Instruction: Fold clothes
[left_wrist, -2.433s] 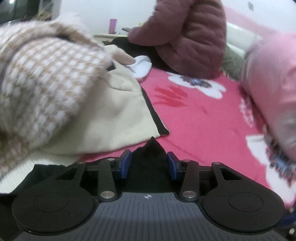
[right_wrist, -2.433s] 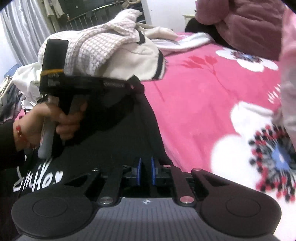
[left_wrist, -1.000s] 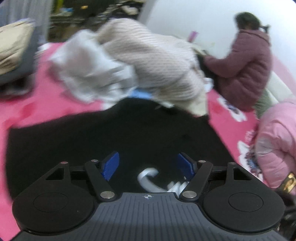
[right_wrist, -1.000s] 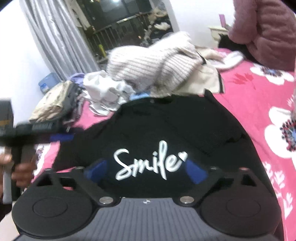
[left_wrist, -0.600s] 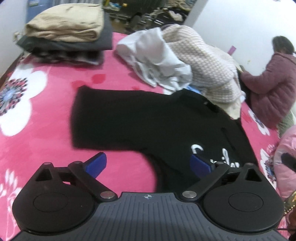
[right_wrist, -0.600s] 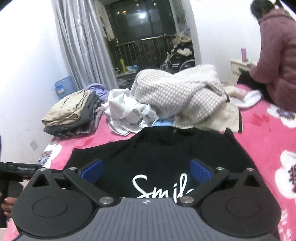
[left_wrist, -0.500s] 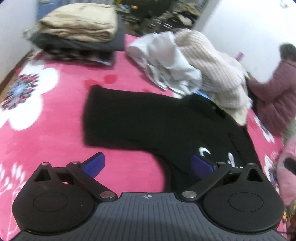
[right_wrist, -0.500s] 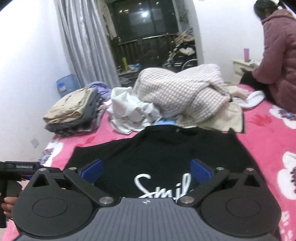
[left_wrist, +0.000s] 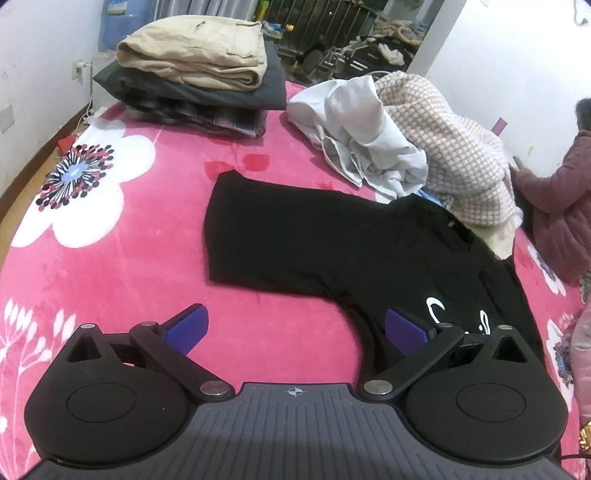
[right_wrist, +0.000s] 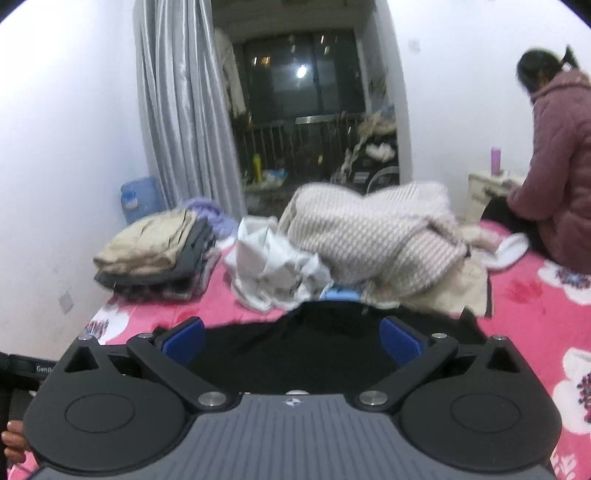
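Your black T-shirt (left_wrist: 332, 236) lies spread flat on the pink blanket (left_wrist: 122, 254), print side up, one sleeve stretched toward 10 o'clock in the left wrist view. Laid out like that, it gives you clear edges to fold from.

Your left gripper (left_wrist: 295, 328) hangs above the hem side with its jaws wide and nothing between them. Your right gripper (right_wrist: 291, 339) is also spread wide and empty, above the shirt's body.

There are no baskets or boxes on the bed. The folded stack (left_wrist: 199, 70) at 11 o'clock, tan piece on top, is the nearest thing to a holding place. The loose heap (left_wrist: 402, 151) at 1 o'clock, a white shirt against a checked knit, sits just beyond the collar.
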